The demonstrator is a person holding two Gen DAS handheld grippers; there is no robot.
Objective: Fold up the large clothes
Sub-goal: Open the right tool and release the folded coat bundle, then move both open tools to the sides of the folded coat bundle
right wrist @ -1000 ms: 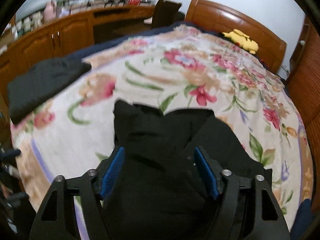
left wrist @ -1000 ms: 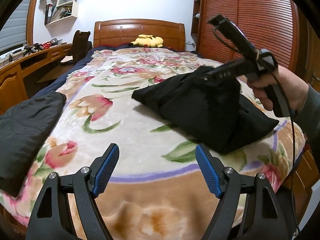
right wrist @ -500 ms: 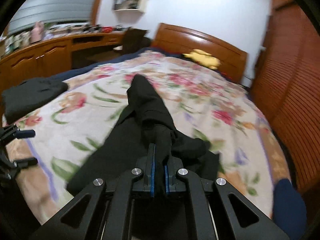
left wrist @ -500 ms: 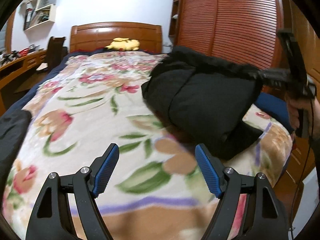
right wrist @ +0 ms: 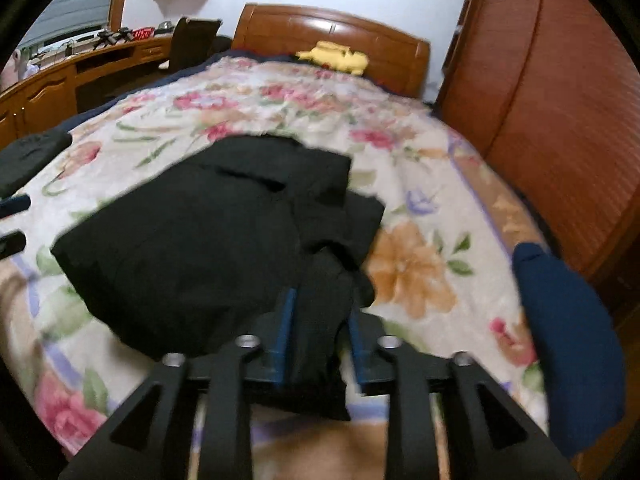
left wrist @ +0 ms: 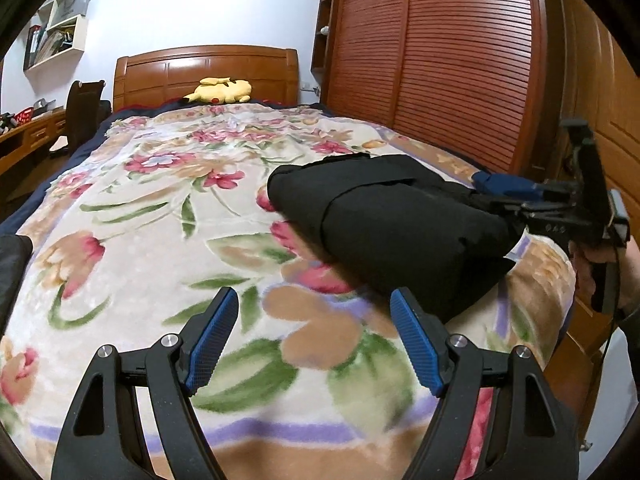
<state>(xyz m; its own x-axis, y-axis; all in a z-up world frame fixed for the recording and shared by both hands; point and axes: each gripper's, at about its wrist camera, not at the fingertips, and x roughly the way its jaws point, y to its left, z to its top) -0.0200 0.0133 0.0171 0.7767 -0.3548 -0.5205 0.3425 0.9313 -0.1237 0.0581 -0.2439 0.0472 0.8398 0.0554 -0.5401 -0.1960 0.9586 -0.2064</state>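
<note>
A black garment (left wrist: 400, 232) lies folded into a thick bundle on the floral blanket (left wrist: 160, 216), near the bed's right foot corner. In the right wrist view the same garment (right wrist: 200, 248) fills the middle. My right gripper (right wrist: 320, 332) has its jaws opening, and a fold of the black cloth still sits loosely between the blue pads (right wrist: 284, 328). From the left wrist view that right gripper (left wrist: 516, 208) meets the bundle's right end, held by a hand (left wrist: 600, 256). My left gripper (left wrist: 316, 336) hovers open over bare blanket, just short of the bundle, nothing between its fingers.
A second dark garment (right wrist: 28, 156) lies at the bed's left edge. A blue cloth item (right wrist: 568, 340) sits at the right foot corner. A yellow plush (left wrist: 220, 90) rests by the headboard. A slatted wardrobe (left wrist: 460, 60) stands close on the right, a desk (right wrist: 60, 84) and chair (left wrist: 84, 112) on the left.
The right gripper closed on a fold of the black garment, carried it over and down onto the bed, and its jaws have now parted. The left gripper swung right toward the bundle.
</note>
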